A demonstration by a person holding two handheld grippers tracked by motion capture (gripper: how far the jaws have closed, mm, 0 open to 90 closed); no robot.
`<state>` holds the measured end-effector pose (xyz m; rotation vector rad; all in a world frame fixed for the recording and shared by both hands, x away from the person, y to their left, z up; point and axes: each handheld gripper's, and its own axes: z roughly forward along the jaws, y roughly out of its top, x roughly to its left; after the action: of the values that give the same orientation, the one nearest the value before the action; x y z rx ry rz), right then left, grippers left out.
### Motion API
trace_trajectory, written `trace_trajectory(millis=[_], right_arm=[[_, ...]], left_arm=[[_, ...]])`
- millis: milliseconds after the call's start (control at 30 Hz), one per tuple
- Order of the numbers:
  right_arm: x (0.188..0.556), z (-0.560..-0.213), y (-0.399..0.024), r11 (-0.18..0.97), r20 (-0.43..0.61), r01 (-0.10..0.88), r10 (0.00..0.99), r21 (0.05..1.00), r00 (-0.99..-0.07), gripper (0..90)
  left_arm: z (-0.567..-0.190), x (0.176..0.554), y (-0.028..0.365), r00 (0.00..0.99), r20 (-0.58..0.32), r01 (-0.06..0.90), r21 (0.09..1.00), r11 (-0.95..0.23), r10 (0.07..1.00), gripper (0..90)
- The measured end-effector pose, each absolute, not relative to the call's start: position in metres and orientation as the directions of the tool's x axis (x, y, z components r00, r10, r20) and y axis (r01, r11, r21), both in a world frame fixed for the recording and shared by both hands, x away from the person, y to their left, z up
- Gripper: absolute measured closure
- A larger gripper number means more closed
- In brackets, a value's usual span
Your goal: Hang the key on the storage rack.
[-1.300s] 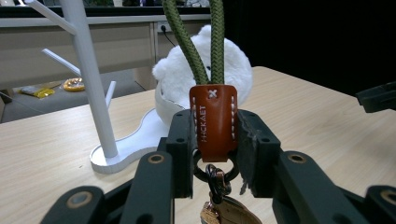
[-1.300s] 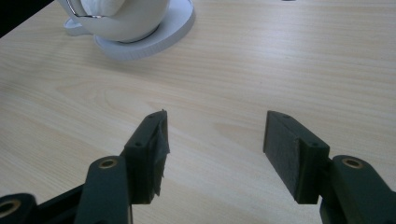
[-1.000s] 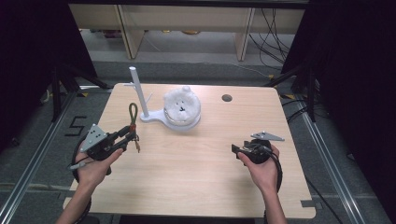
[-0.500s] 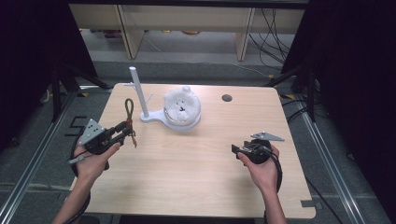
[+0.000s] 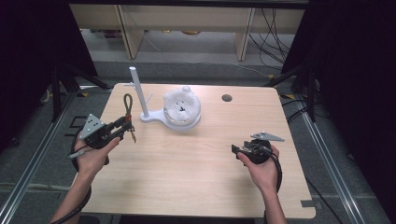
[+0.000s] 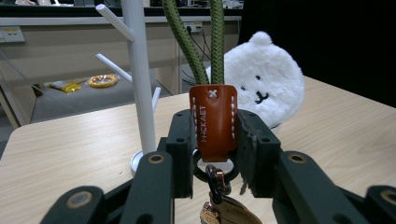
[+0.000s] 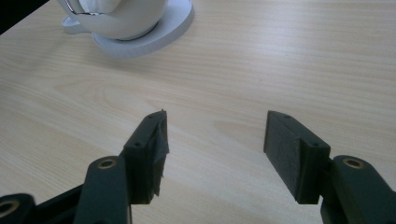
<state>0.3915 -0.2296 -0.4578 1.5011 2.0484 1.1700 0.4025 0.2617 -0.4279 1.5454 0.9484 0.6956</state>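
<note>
Clamped by the left gripper [image 6: 212,154] on its leather tab near the white stand [image 5: 139,95], right gripper [image 7: 212,154] agape and idle: keychain [image 6: 212,122] perhaps missing the peg, loop swinging.

Table [image 5: 196,163]: pale wood top with rounded corners.
Stand [image 5: 140,95]: white post with short side pegs on a round white base, upright near the far left part of the tabletop.
Plush bear [image 5: 182,106]: white and fluffy with a small dark face, sitting on the white base just right of the post.
Cable hole [image 5: 227,98]: small dark round opening near the far edge, right of the bear.
Shelving [image 5: 187,18]: pale units on the floor beyond the far edge.
Floor cables [image 5: 275,28]: dark strands beyond the far right corner.
</note>
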Motion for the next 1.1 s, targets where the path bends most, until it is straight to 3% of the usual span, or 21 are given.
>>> trace_trajectory(millis=[867,1100], right_arm=[[0.391,-0.460,-0.226,0.069,0.232,0.649,0.901,0.758,-0.367,40.8],[0.392,-0.461,-0.229,0.099,0.200,0.632,0.901,0.769,-0.385,40.8]], left_arm=[[-0.427,0.427,0.272,0.458,-0.078,0.205,0.979,-0.020,0.886,67.7],[-0.426,0.431,0.273,0.450,-0.077,0.210,0.977,-0.021,0.890,67.7]])
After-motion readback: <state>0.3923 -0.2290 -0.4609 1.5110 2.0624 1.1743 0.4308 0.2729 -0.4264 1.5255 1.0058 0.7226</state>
